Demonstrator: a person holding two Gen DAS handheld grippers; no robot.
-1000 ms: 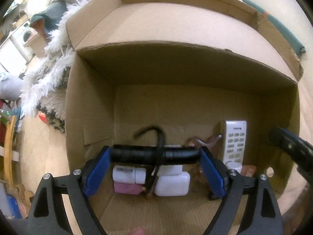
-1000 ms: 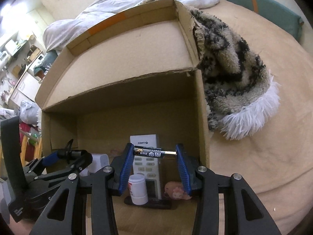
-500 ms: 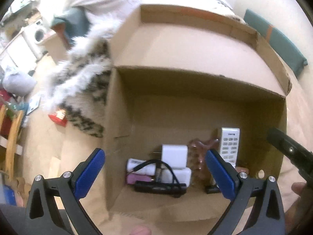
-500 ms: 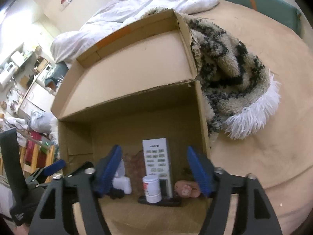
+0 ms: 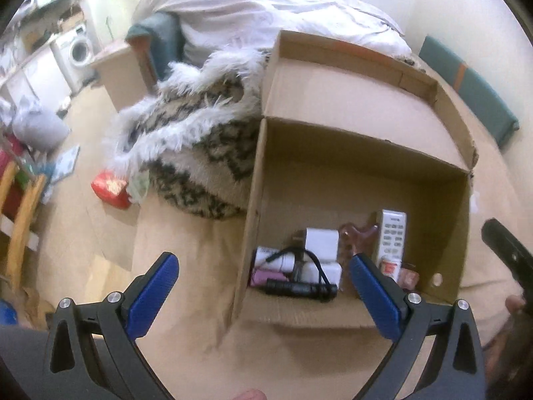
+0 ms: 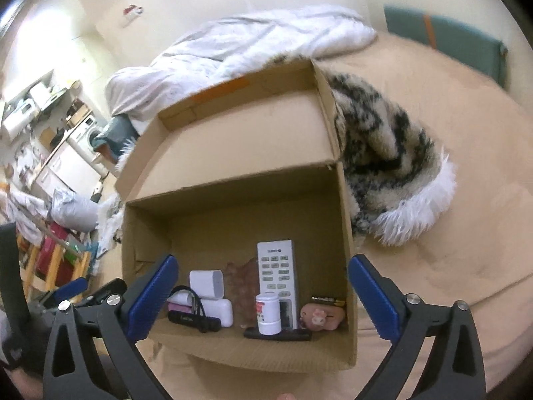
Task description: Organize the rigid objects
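Both grippers hung above the open cardboard box [image 6: 343, 220]. The left gripper [image 5: 263, 286] had its fingers wide apart and held nothing. The right gripper [image 6: 263, 286] was empty too, its jaws opening to full width. Inside the box, the black flashlight [image 5: 299, 288] lay near the left wall, and the battery [image 6: 328, 300] lay against the right wall, beside the white remote [image 6: 278, 276].

One cardboard box [image 6: 346, 233], open. Inside it: one white remote control [image 6: 277, 268], one small white bottle [image 6: 268, 313], one black flashlight [image 5: 299, 288], one battery [image 6: 328, 299], one pink pig-shaped trinket [image 6: 321, 315], two white adapter blocks [image 6: 206, 282]. One pink item under the flashlight cord, kind unclear.
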